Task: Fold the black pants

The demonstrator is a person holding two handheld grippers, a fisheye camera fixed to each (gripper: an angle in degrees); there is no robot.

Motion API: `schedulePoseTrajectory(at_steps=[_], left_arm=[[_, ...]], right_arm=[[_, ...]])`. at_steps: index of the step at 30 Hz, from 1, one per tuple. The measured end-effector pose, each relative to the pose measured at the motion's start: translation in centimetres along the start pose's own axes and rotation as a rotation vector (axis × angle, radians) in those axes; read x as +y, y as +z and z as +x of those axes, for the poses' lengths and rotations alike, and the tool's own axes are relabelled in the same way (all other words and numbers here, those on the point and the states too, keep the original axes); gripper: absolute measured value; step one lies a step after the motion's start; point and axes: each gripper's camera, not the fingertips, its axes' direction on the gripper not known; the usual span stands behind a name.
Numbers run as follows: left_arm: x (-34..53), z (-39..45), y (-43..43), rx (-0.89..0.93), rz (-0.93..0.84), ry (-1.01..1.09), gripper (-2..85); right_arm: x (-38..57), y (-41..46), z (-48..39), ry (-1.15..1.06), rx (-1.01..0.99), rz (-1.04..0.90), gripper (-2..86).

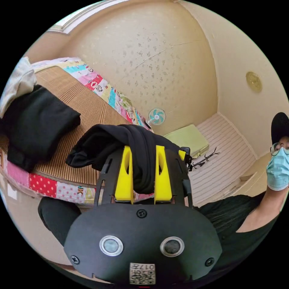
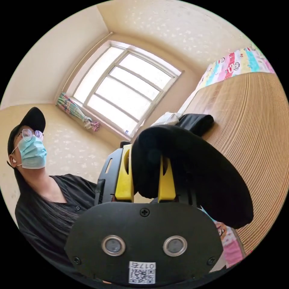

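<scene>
The black pants (image 1: 120, 144) hang bunched over my left gripper (image 1: 144, 156), whose yellow jaws are shut on a thick fold of the cloth. A loose end droops onto the woven mat (image 1: 87, 114) of the bed. In the right gripper view another part of the black pants (image 2: 192, 171) bulges between and over the yellow jaws of my right gripper (image 2: 146, 164), which is shut on it. The cloth hides both sets of fingertips.
A folded black garment (image 1: 36, 123) lies on the mat beside a pale cloth (image 1: 18, 84); in the right gripper view a dark garment (image 2: 195, 122) lies further along the mat. A patterned quilt (image 1: 111, 93) edges the bed. A person (image 2: 39, 180) in a mask stands close. A small fan (image 1: 156, 116) and a green box (image 1: 188, 138) sit by the wall.
</scene>
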Motion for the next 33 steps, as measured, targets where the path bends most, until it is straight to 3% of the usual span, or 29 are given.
schedulePoseTrajectory(at_steps=[5, 8, 10, 13, 17, 20, 21, 23, 26, 28, 31, 33], left_arm=[[-7.0, 1.4, -9.3, -0.148, 0.143, 0.175, 12.1], [-8.8, -2.1, -14.6, -0.31, 0.223, 0.004, 14.1], [-6.2, -5.4, -19.0, -0.408, 0.339, -0.127, 13.9], [1.3, -8.3, -21.7, -0.572, 0.456, -0.249, 13.3], [10.3, -9.7, -18.7, -0.894, 0.385, -0.304, 12.4], [16.2, -9.8, -14.8, -1.103, 0.287, -0.316, 11.2], [17.6, -9.5, -13.6, -1.097, 0.277, -0.305, 11.0], [18.2, -9.1, -12.3, -1.018, 0.292, -0.294, 10.9], [15.4, -8.5, -9.4, -0.867, 0.254, -0.242, 10.9], [12.0, -6.7, -6.7, -0.829, 0.239, -0.187, 10.9], [9.2, -2.9, -3.7, -0.743, 0.243, -0.09, 10.9], [8.7, -0.6, -2.0, -0.703, 0.246, -0.057, 10.9]], right_arm=[[-8.9, 9.5, -3.8, -0.257, -0.008, 0.011, 12.9], [-10.9, 16.5, 0.3, -0.105, 0.035, -0.013, 14.8], [-10.1, 20.1, 3.7, 0.018, 0.131, -0.121, 15.6], [-3.9, 21.4, 8.4, 0.026, 0.27, -0.229, 11.8], [7.4, 13.7, 17.0, 0.26, 0.556, -0.322, 11.9], [13.8, 0.3, 16.8, 0.35, 0.802, -0.102, 11.1], [14.8, -2.4, 16.4, 0.38, 0.878, -0.058, 11.5], [18.3, -13.3, 14.2, 0.528, 1.211, 0.145, 13.0], [23.0, -24.8, 12.3, 0.725, 1.395, 0.509, 14.8], [26.0, -30.2, 13.8, 0.89, 1.301, 0.693, 15.7], [29.0, -34.2, 19.4, 1.019, 0.918, 0.859, 13.9], [27.9, -34.0, 19.1, 1.01, 0.911, 0.942, 10.3]])
